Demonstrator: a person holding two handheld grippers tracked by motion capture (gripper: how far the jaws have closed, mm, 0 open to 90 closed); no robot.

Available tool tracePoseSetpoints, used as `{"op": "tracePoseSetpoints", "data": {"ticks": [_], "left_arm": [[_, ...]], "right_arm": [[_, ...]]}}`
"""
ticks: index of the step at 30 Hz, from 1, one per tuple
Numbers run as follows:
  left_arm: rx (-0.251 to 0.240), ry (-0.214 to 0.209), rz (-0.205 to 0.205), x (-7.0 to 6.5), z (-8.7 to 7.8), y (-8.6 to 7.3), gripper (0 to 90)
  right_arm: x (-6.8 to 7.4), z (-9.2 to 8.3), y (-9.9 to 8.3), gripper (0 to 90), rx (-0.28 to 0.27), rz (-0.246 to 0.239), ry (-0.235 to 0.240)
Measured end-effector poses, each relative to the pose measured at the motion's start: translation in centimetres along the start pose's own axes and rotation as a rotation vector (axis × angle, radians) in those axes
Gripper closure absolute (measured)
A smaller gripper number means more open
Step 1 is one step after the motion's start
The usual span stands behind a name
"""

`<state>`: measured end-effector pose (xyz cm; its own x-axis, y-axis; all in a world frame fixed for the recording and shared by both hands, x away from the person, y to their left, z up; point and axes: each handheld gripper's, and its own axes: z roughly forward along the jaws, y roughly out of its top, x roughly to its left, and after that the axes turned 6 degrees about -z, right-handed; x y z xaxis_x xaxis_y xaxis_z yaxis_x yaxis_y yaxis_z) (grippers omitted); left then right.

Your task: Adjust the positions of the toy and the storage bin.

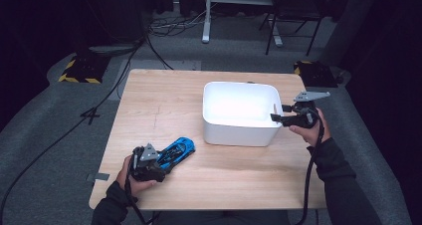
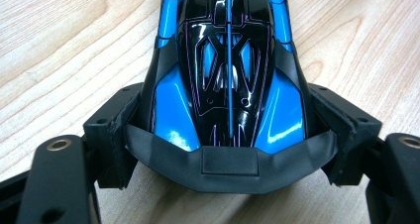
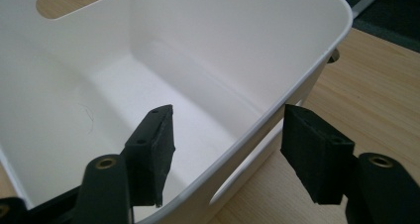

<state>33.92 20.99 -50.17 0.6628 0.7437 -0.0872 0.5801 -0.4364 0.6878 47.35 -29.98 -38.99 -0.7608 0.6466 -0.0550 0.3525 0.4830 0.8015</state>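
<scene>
Left gripper [image 1: 157, 166], at the lower left of the high view, is clamped narrow on the tail of a blue and black toy sports car [image 1: 177, 148], which lies on the wooden table [image 1: 164, 105] with its nose pointing toward the upper right. In the left gripper view the pads [image 2: 116, 135] press both flanks of the car [image 2: 228, 80] just ahead of its black rear wing; no lettering or badge can be read on the bodywork. Right gripper [image 1: 278, 113], at the right of the high view, stands half open astride the right wall of the white plastic bin [image 1: 239, 133]. In the right gripper view one pad [image 3: 151, 149] hangs inside the bin [image 3: 223, 45] and the other outside, neither touching the rim. No label shows on the bin.
</scene>
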Motion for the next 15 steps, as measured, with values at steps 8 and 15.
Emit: {"op": "tracePoseSetpoints", "data": {"ticks": [8,15], "left_arm": [[0.000,-0.001,-0.009,-0.1,0.0,0.0,24.0],[0.000,0.006,-0.003,-0.1,0.0,0.0,24.0]], "right_arm": [[0.9,0.0,0.1,40.1,-0.004,-0.032,0.023],[1.0,-2.4,0.1,29.3,-0.098,-0.019,-0.032]]}}
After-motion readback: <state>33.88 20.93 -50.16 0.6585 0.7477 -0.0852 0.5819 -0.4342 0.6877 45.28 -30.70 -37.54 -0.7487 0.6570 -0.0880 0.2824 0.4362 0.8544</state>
